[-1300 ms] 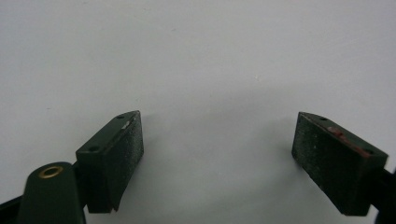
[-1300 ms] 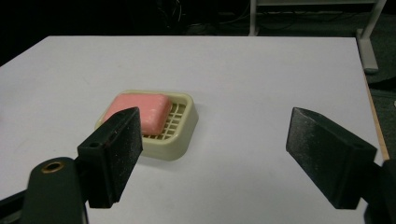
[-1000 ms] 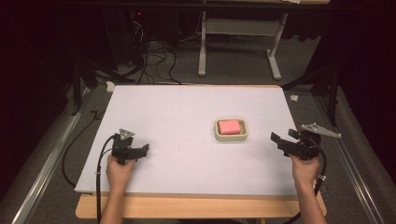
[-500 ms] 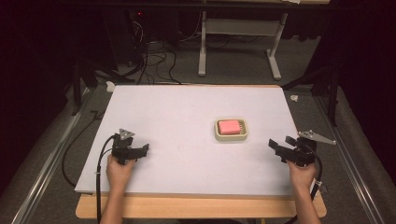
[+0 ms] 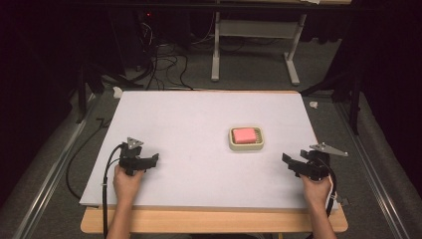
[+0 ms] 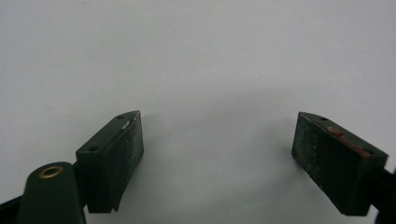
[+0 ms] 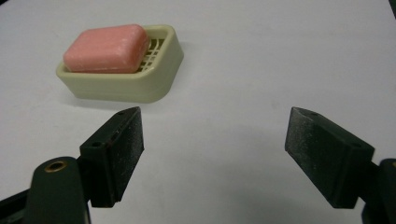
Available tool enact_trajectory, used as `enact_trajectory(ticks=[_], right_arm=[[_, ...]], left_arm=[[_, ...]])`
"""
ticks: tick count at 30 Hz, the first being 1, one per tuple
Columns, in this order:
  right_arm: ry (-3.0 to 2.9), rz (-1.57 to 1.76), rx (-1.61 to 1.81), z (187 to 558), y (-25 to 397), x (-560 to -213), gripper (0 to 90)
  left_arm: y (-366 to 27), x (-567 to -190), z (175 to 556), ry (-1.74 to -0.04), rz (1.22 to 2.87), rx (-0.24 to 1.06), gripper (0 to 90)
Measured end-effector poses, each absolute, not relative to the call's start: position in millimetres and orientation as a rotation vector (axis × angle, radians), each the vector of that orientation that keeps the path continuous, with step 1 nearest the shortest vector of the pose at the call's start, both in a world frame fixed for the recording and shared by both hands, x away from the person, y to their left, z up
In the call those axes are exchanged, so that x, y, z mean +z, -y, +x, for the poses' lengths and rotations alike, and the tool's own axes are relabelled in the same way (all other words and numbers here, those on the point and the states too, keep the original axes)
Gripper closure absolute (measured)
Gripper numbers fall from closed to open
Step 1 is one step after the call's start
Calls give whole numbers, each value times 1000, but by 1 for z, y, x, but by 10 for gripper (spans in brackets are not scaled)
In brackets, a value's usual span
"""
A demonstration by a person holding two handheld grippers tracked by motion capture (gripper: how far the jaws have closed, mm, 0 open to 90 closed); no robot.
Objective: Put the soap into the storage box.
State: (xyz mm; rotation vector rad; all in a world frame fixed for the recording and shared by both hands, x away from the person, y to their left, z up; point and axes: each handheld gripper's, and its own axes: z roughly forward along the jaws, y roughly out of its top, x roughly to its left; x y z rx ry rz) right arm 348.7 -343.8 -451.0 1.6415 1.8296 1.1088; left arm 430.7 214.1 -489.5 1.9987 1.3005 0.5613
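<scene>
A pink bar of soap (image 5: 244, 134) (image 7: 107, 48) lies in a cream slotted soap dish (image 5: 246, 146) (image 7: 159, 77) right of the white table's (image 5: 199, 129) middle. My right gripper (image 5: 288, 162) (image 7: 212, 154) hovers near the table's right front edge, a short way right of the dish, open with nothing between its jaws. At the left front my left gripper (image 5: 153, 159) (image 6: 217, 154) is low over bare white surface, also open and holding nothing.
The white board rests on a wooden tabletop (image 5: 214, 221) whose edge shows at the front. Metal rails (image 5: 47, 169) run along both sides. Cables (image 5: 159, 59) and a desk frame (image 5: 254, 45) stand on the dark floor beyond the far edge.
My right gripper has moved toward the person and slightly left, nearer the table's front. The left gripper has stayed put.
</scene>
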Motion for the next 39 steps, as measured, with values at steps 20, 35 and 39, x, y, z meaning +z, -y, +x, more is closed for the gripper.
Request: enact_trajectory(ticks=[20,35,39], right_arm=[[-1882,1633,944,357,332,-472,201],[-1938,1594,782,362,319,-482,191],[-1935,1597,788,362,320,-482,190]], left_arm=[[-214,-489,431,-1301,1998,561,172],[-214,-489,431,-1301,1999,562,172],[-214,-489,431,-1300,1999,562,172]])
